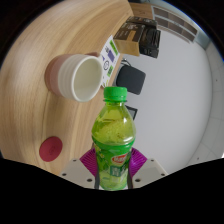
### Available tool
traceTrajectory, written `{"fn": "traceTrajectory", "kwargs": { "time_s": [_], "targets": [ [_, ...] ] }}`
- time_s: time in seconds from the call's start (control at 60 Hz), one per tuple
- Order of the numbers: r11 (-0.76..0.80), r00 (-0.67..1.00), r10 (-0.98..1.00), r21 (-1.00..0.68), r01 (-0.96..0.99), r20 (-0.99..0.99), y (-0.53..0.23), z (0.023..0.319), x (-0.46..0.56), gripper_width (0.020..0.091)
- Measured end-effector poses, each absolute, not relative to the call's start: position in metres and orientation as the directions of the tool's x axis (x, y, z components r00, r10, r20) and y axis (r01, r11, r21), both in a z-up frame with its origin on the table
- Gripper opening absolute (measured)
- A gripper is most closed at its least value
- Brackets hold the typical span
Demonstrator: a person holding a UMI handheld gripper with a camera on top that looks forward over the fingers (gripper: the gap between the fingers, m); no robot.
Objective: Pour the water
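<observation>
Green plastic bottle (113, 140) clamped upright in tongs (113, 165) | white round cup (76, 77) beyond | wooden table (40, 60)

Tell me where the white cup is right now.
In the gripper view the white cup sits on the wooden table, beyond and to the left of the green bottle that the fingers hold.

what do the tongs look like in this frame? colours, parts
Little of the tongs shows, since the green bottle stands in front of them. Either side of the bottle's base a magenta-purple pad lines each finger's inner face. Below the pads are pale grey-white finger pieces with dark edges. No cables, markings, hand or sleeve are in view.
</observation>
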State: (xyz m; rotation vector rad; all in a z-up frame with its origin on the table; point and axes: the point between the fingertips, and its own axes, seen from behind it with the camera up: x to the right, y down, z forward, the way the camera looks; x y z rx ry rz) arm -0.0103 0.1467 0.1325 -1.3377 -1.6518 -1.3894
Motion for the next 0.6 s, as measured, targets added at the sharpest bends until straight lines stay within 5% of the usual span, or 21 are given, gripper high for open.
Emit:
{"fn": "traceTrajectory", "kwargs": {
  "time_s": [0.183,0.35,0.45,0.6],
  "targets": [
    [-0.033,-0.498,0.282,0.527,0.849,0.820,0.154,0.138,-0.017,0.0369],
    [-0.035,-0.477,0.289,0.507,0.861,0.830,0.149,0.135,-0.019,0.0368],
    [-0.055,-0.310,0.308,0.342,0.938,0.899,0.141,0.138,-0.023,0.0369],
    [-0.100,0.146,0.316,-0.120,0.988,0.937,0.124,0.154,-0.035,0.0373]
  ]
}}
